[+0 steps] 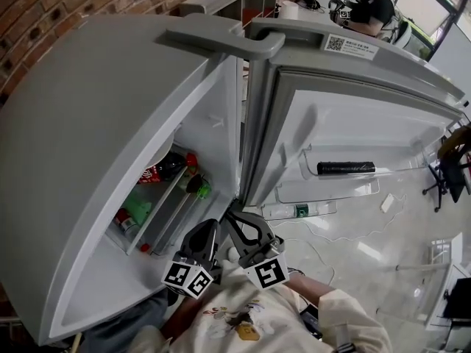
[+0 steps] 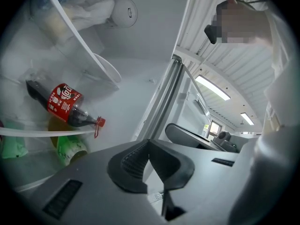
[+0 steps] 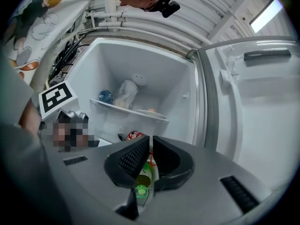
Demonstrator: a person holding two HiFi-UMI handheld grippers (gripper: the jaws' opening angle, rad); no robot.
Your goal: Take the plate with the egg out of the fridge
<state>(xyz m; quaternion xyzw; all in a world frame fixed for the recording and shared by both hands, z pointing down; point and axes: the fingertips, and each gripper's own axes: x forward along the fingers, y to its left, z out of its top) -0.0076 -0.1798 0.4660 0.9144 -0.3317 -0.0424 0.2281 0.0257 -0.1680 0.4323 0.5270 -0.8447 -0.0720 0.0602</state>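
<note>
Both of my tongs hang in front of the open fridge (image 1: 103,116). The left tongs (image 2: 149,143) are pressed together with nothing in them, and so are the right tongs (image 3: 151,139); the green bottle (image 3: 140,190) showing through their slit stands well beyond them, low in the fridge. The plate (image 3: 149,112) sits at the right end of the glass shelf (image 3: 117,108), with a small pale orange thing on it that I take for the egg. Left of it on the shelf lies a white bag (image 3: 126,92). A cola bottle (image 2: 65,104) lies on the level below.
</note>
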